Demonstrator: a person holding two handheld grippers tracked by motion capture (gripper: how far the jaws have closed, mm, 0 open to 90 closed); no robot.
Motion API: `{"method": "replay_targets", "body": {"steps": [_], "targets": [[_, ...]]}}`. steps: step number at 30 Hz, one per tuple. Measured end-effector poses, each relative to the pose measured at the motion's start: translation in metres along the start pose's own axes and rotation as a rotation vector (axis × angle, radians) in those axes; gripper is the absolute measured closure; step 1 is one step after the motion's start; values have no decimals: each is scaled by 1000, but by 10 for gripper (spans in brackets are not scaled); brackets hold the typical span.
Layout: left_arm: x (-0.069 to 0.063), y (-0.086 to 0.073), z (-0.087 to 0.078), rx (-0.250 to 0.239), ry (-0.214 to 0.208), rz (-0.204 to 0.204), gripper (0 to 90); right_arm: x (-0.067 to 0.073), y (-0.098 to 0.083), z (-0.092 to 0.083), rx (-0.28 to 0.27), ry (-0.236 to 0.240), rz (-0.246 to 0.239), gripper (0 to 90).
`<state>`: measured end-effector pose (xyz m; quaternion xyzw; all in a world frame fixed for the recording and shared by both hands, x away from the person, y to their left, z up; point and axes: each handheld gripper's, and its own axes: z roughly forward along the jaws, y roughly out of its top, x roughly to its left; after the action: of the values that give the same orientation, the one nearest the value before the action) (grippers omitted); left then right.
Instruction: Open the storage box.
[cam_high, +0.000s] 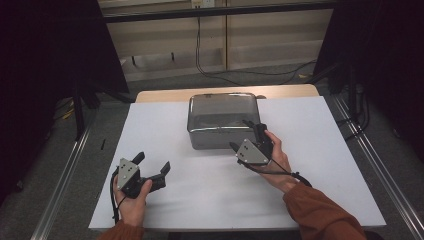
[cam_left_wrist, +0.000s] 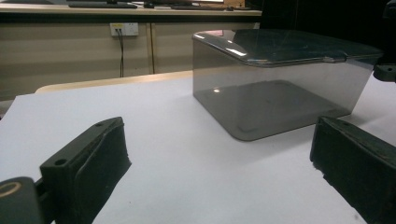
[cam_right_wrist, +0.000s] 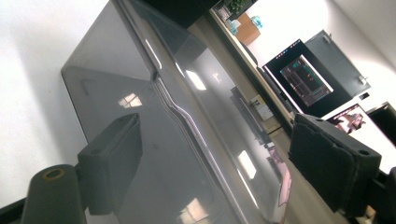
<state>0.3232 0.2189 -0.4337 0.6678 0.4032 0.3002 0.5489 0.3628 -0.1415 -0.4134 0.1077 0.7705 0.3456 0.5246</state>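
Smoky translucent grey plastic box with closed lid (cam_high: 223, 120) sits mid-surface, toward far edge of white surface (cam_high: 310, 165). Right gripper (cam_high: 244, 134) held at box's near right corner, rolled sideways, jaws spread wide, nothing gripped; lid's front edge framed between them in right gripper view. Likely step: lid lip to be caught. Jaws best levelled first, lip centred, closed gently. Left gripper (cam_high: 153, 162) rests near front left, well apart from box, jaws wide, empty.

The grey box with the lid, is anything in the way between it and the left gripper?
Nothing visible is in the way. The left gripper rests open near the table's front, and between it and the grey box lies only bare white tabletop. The right gripper is already at the box's front right corner, off to the side.
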Motion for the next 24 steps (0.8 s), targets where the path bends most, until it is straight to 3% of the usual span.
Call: {"method": "replay_targets", "body": {"steps": [1,2,5,14,23,24], "targets": [[0,0,0,0,0,0,39,0,0,0,0,0,0,188],[0,0,0,-1,-1,1,39,2,2,2,3,-6,-56,220],[0,0,0,1,-5,1,39,7,6,5,15,-20,-154,249],[0,-1,1,9,-6,7,39,16,13,15,47,-42,-315,388],[0,-1,1,9,-13,3,39,24,13,21,68,-21,-359,555],[0,-1,1,15,-13,8,39,25,13,24,79,1,-392,588]]}}
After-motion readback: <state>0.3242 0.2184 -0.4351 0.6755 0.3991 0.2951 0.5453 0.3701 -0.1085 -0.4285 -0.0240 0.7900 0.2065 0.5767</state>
